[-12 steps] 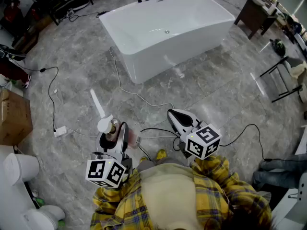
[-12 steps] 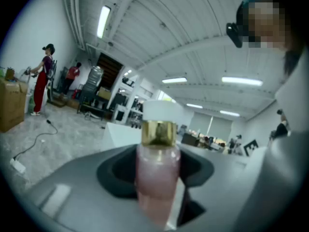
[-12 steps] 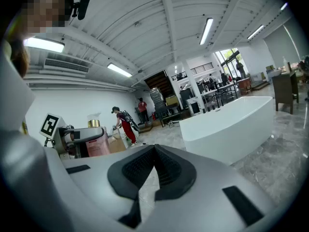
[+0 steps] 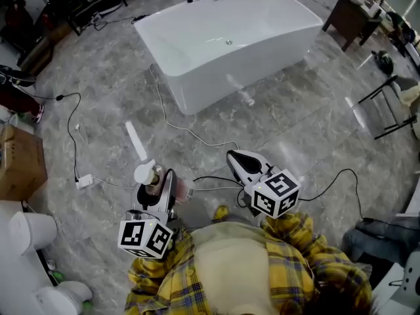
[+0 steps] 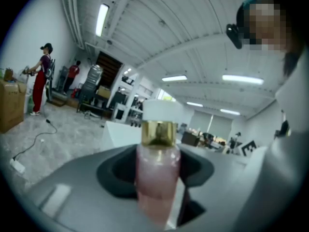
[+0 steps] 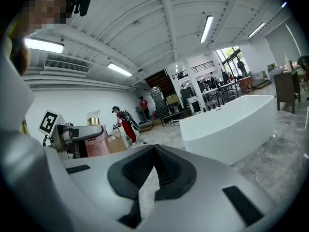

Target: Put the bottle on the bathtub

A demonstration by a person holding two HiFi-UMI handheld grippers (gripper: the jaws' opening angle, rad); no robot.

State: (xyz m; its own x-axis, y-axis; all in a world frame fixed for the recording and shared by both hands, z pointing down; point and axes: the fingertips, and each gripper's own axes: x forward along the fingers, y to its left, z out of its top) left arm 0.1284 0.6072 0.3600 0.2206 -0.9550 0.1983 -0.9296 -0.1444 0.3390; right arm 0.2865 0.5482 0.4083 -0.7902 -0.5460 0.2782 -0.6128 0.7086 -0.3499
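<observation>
Left gripper [image 4: 161,185] gripped bottle [image 5: 157,178] by body, upright, cap clear above jaws, likely to keep it steady for setting down. Right gripper [image 6: 154,153] closed, empty, held aside. Bathtub [image 4: 216,84] lay well ahead; bottle not yet placed.

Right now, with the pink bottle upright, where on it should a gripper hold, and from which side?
The straight pink body of the bottle, below the gold collar, taken level from the side, as the left gripper holds it. The bottle stands upright and the body is its longest, even part; the cap might twist.
</observation>
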